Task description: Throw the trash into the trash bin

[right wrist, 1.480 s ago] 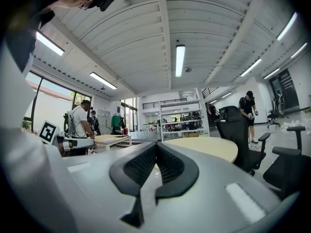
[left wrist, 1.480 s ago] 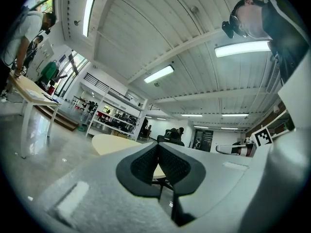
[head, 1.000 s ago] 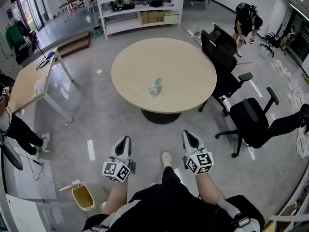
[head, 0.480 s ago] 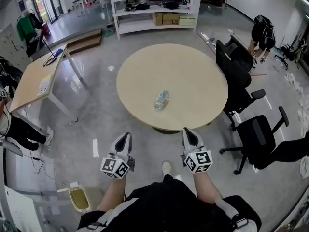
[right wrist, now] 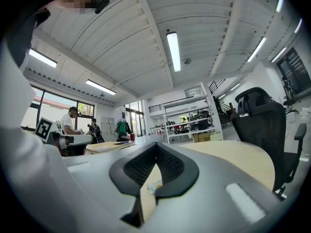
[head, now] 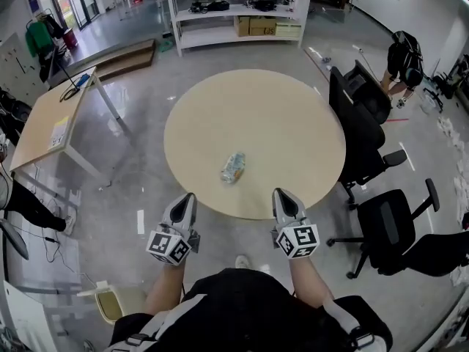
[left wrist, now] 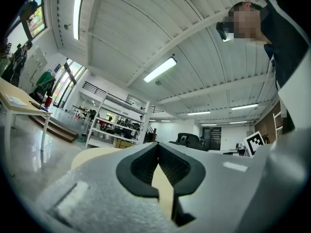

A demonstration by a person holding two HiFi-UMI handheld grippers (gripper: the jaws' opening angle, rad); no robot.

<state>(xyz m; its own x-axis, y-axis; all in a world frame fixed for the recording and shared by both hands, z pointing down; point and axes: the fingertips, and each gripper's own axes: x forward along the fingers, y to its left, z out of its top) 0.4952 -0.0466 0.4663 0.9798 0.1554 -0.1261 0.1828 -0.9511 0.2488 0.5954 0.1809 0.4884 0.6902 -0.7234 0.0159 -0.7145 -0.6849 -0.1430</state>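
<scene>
1. Step in hand, as I judge it: the reach for the trash. Nothing is grasped yet.
2. The trash is a crushed plastic bottle (head: 233, 167). It lies on its side on the round table (head: 293, 108), near the edge facing the person.
3. The left gripper (head: 187, 196) and right gripper (head: 281, 193) are held level at that table edge, with the bottle beyond and between them. Neither touches it.
4. Left gripper view: the fingertips are pressed together with nothing between them. Only tabletop shows through the slot lower down.
5. Right gripper view: the tips are also pressed together and empty. The bottle (right wrist: 154, 186) shows through the lower slot, lying apart on the table.
6. Next move calls for one gripper to spread its jaws, reach forward over the rim and close across the bottle's body. The bottle then has to go to the trash bin (head: 108, 304), on the floor behind and to the person's left.
7. Hard to make out: the bin is partly covered by the person's left arm, so I cannot tell how wide its opening is. The bottle's label is unreadable. The left gripper view shows no bottle at all.
</scene>
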